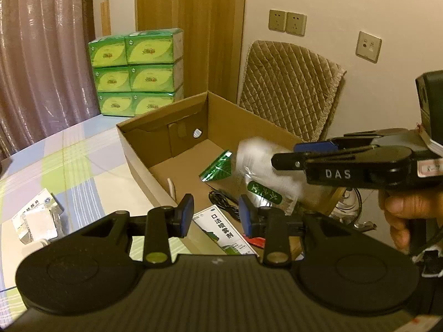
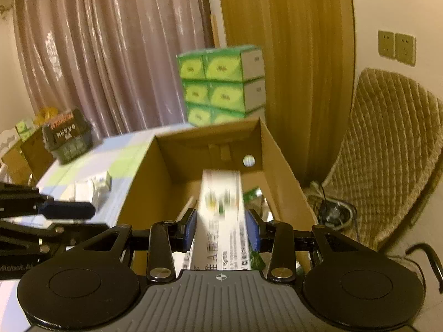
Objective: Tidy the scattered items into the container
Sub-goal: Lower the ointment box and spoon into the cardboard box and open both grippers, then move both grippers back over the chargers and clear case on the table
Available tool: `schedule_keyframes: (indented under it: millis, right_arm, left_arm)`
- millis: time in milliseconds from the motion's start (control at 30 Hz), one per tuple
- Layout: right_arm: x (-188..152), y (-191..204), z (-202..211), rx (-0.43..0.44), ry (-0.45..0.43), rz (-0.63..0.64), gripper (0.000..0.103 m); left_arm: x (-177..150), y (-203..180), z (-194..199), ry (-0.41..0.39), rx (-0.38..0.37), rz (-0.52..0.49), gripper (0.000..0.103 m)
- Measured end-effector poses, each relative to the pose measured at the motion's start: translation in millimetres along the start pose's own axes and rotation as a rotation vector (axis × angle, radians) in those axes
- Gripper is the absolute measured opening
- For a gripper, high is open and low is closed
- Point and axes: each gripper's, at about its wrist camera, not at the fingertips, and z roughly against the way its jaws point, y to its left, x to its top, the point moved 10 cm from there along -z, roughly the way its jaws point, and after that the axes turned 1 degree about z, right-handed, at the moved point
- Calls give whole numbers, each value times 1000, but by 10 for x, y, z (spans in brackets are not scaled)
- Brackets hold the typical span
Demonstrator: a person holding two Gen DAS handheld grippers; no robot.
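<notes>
The right tongs (image 2: 221, 229) are seen spread over the open cardboard box (image 2: 279, 166), with a blurred white carton (image 2: 221, 193) between the pads but not clamped by them. The left tongs (image 1: 216, 215) are held apart and empty above the box's near edge, while white packets (image 1: 36, 221) are left lying on the checked counter (image 1: 83, 166).

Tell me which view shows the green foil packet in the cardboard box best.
The left wrist view: the green foil packet lies sharp and unobstructed on the floor of the cardboard box. In the right wrist view only a blurred green sliver shows beside a white carton.
</notes>
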Motion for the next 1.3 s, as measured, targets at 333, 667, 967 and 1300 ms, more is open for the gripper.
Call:
schedule_keyframes:
  millis: [333,667,967,1300]
  right_arm:
    - [7,-5,100,-8,-32,-30,78]
    - [-18,90,341,-22,-36,-46,78]
    - [-23,273,684,-1,-56,-46,78]
    - [-159,719,886,80,-51,-6,78]
  left_arm:
    - [-119,142,115,11,19,9,33]
    - [-123,126,406,-11,33,19,50]
    - [-112,81,830,-59,79,11,80]
    - [-549,413,1365,-52,201,37,97]
